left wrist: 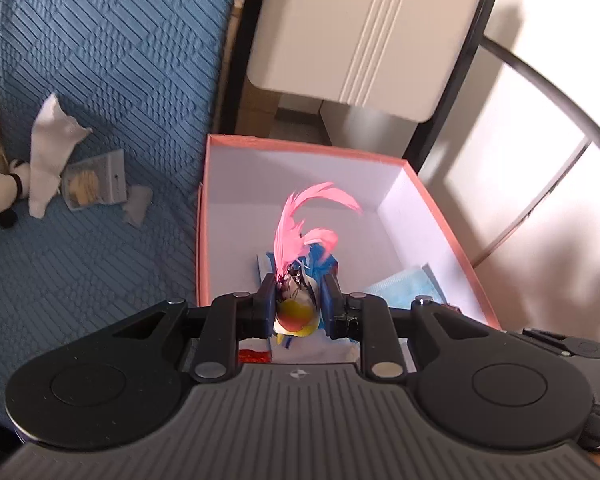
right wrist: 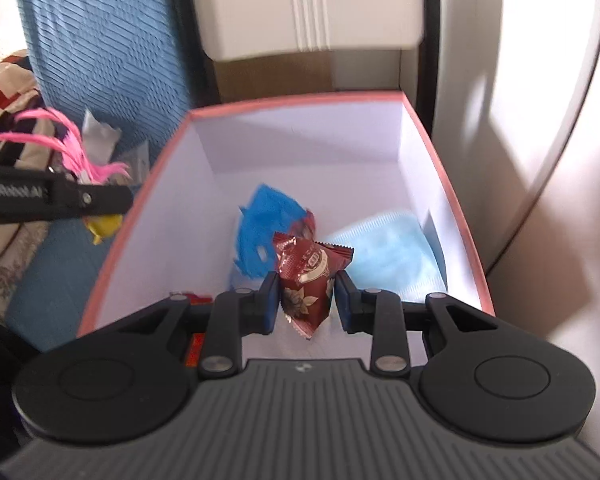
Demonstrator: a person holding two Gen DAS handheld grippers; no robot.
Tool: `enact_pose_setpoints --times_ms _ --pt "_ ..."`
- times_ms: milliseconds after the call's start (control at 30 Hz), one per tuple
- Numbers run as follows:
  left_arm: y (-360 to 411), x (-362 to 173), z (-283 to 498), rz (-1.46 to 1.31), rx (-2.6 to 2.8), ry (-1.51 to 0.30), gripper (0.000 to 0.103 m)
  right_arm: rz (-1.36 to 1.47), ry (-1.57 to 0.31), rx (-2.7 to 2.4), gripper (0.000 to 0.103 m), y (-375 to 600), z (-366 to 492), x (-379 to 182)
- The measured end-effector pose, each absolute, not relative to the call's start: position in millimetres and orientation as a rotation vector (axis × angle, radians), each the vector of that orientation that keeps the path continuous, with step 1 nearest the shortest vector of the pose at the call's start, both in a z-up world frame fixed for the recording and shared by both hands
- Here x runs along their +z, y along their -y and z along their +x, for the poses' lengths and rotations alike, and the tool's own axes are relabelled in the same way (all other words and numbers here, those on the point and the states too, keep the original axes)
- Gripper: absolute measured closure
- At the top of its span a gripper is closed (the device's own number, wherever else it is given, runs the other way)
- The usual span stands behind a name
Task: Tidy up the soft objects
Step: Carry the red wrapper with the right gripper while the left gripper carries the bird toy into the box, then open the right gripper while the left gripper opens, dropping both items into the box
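Two hand-held tongs are hanging over an open box beside a bed. Largest in view, the bed's blue quilted cover is filling the left side of the left wrist view. On it, well apart from the box, a white cloth is lying crumpled, with a black-and-white plush toy at its left and a small clear packet just beside its right.

Against the bed's right edge, the pink-rimmed box with white inner walls is sitting open. Inside it, a pale blue face mask is lying against the right wall, and a crumpled bright blue piece is lying near the middle of the floor.

The left tongs are clamped on a small toy with a yellow and orange body and long pink feathers, holding it above the near end of the box, feathers pointing up and away.

The right tongs are clamped on a dark red snack packet, holding it upright over the box's floor, between the blue piece and the face mask.
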State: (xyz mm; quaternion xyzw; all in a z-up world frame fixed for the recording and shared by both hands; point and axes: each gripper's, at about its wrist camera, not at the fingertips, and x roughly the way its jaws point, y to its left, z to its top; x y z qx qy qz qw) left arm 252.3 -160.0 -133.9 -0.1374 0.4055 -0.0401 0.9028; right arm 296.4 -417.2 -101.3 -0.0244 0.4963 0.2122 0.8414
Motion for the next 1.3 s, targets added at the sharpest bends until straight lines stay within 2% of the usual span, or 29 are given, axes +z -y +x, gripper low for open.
enact_pose_setpoints --times_ms 333,433,500,533,567,700,1300 --pt "178.7 -158.3 263.5 -0.274 -0.096 -0.899 0.077 -0.052 -1.095 0.447 0.067 430.1 302.7 -123.4" --pt "183.5 -162.5 264.9 -0.255 -0.108 -0.911 0.076 -0.029 -1.111 0.437 0.060 432.4 304.8 -127.1" --pt "187.1 -164.0 265.1 -0.235 -0.119 -0.914 0.073 -0.023 -1.115 0.435 0.051 433.5 304.7 -127.4" --pt "188.3 -164.8 265.7 -0.234 -0.118 -0.923 0.062 -0.023 -1.113 0.431 0.048 434.1 304.5 -126.5" --pt "188.1 -164.7 266.3 -0.237 -0.121 -0.931 0.054 -0.019 -1.110 0.427 0.041 434.8 303.8 -125.2" --pt "189.2 -158.6 263.1 -0.241 -0.134 -0.919 0.052 0.008 -1.084 0.416 0.030 436.9 301.1 -115.8" --pt "154.6 -83.1 227.1 -0.205 -0.148 -0.718 0.052 0.018 -0.926 0.403 0.030 408.1 291.4 -54.9"
